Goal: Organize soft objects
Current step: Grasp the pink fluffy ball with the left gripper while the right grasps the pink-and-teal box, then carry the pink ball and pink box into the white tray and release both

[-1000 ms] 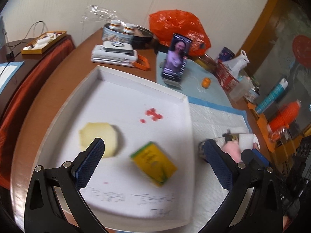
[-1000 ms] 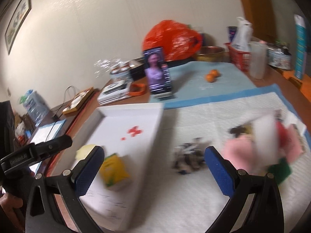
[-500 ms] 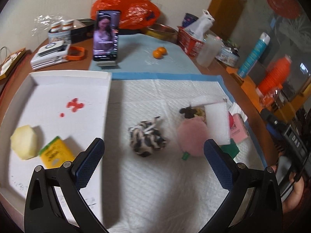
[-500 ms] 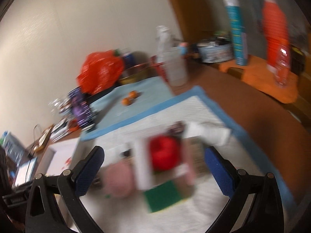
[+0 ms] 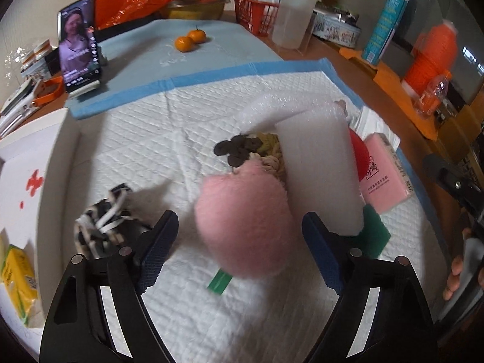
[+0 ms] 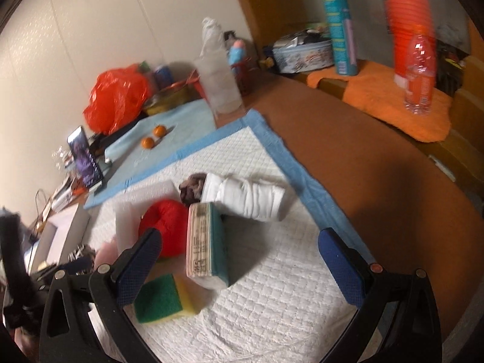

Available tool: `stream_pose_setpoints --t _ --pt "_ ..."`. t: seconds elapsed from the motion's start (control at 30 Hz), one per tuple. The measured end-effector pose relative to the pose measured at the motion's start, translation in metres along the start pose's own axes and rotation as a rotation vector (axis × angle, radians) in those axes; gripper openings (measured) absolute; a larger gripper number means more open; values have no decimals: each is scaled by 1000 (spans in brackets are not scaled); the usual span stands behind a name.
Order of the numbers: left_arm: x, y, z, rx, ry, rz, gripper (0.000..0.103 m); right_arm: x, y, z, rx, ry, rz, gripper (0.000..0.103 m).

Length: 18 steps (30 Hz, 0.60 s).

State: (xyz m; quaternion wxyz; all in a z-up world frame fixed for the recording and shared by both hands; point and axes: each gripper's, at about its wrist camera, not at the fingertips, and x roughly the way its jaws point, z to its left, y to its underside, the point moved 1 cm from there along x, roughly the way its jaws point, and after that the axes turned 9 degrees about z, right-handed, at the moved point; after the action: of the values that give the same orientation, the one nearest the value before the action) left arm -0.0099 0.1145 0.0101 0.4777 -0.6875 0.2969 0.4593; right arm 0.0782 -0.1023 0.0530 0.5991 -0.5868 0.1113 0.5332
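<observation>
Pink plush ball [image 5: 245,227]: on the white quilted pad [image 5: 181,317], directly ahead of the left hand-held gripper [image 5: 239,254], between its fingers, roundish, no long axis. Jaws have just been closing, pads not yet pressing; nothing held. Right hand-held gripper [image 6: 242,269]: wide open, empty, farther off over the tissue pack [image 6: 207,245].

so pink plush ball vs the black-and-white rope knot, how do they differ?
The pink plush ball is fuzzy, one colour and clearly larger; the black-and-white rope knot is braided cord, two-toned and smaller. The ball sits between the left gripper's jaws; the knot lies outside them. Both rest on the white quilted pad.
</observation>
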Motion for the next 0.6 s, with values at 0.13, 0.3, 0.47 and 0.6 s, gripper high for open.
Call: stream_pose_setpoints --t 0.13,0.3,0.47,0.6 --pt "8 0 -1 -21 14 -1 59 16 1 3 -44 -21 50 96" --pt "5 3 3 -39 29 -15 55 38 0 13 -95 -65 112 63" --pt "-10 12 8 -73 42 -44 55 49 7 19 -110 -98 162 26" --pt "-45 18 11 -80 52 -121 55 22 2 16 -83 -130 86 26"
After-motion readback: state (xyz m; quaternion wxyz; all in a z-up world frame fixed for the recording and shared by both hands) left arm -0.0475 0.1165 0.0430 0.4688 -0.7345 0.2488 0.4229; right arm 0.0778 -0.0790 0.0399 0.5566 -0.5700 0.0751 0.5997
